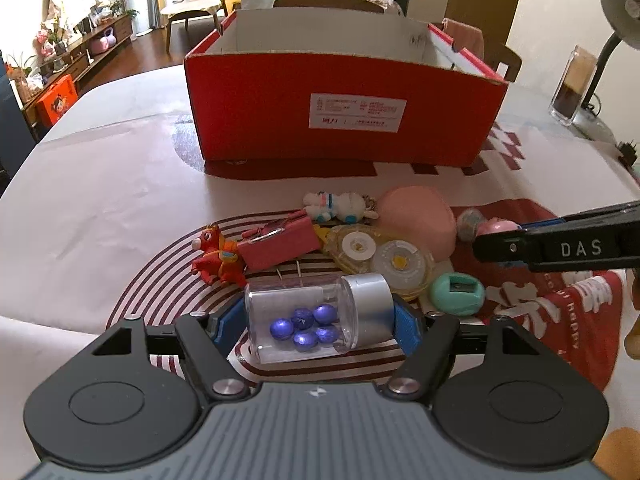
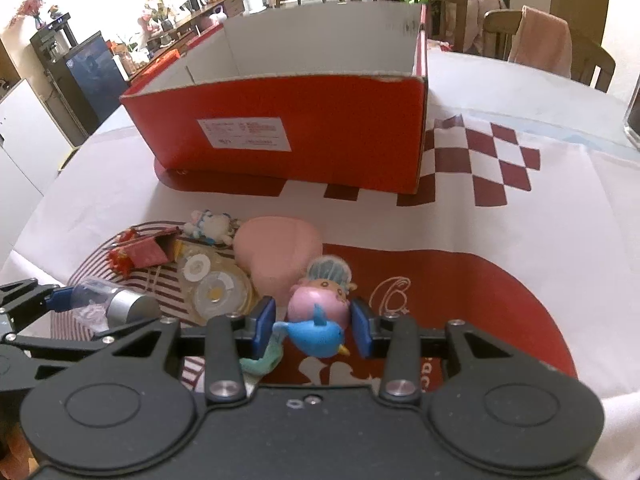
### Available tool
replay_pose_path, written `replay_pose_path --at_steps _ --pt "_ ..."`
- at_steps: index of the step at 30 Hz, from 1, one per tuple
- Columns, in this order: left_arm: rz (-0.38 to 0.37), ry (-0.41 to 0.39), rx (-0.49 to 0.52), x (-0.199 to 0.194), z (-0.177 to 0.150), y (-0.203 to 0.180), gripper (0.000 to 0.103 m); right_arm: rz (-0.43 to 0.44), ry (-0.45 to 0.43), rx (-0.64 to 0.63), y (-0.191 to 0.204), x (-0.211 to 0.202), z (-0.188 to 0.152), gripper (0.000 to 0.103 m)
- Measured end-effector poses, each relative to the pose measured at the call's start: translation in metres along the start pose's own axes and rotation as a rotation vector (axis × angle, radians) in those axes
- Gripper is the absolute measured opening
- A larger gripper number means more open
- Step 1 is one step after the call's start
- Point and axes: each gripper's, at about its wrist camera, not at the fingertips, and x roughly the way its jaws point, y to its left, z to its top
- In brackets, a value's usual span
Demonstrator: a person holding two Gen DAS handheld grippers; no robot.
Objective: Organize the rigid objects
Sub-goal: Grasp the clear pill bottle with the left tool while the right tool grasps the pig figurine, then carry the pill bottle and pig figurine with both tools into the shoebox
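Observation:
My left gripper (image 1: 316, 326) is shut on a clear jar (image 1: 308, 320) with a silver lid and several blue beads, lying sideways between the blue pads; it also shows in the right wrist view (image 2: 108, 304). My right gripper (image 2: 314, 326) is open around a pink figure with a blue bird (image 2: 316, 320), pads close to its sides, touching or not I cannot tell. The open red box (image 1: 344, 112) (image 2: 304, 120) stands behind the toy pile.
The pile holds a red dragon toy (image 1: 216, 258), a pink case (image 1: 280, 242), two tape dispensers (image 1: 380, 256), a pink dome (image 1: 416, 220), a white plush (image 1: 340, 206) and a green sharpener (image 1: 458, 294). A glass (image 1: 574, 86) and lamp (image 1: 620, 8) stand far right.

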Motion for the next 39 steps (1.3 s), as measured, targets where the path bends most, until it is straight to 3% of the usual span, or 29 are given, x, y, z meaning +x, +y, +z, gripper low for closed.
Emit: replay_pose_path --at_steps 17,28,39 --pt "-0.076 0.001 -0.006 -0.048 0.024 0.007 0.074 -0.002 -0.069 -0.054 0.030 -0.073 0.006 0.039" --pt "-0.100 -0.077 0.041 -0.089 0.071 0.005 0.074 -0.026 -0.161 -0.098 0.043 -0.121 0.038 0.039" --pt "-0.071 -0.152 0.083 -0.097 0.124 0.006 0.074 -0.059 -0.252 -0.123 0.037 -0.128 0.085 0.039"
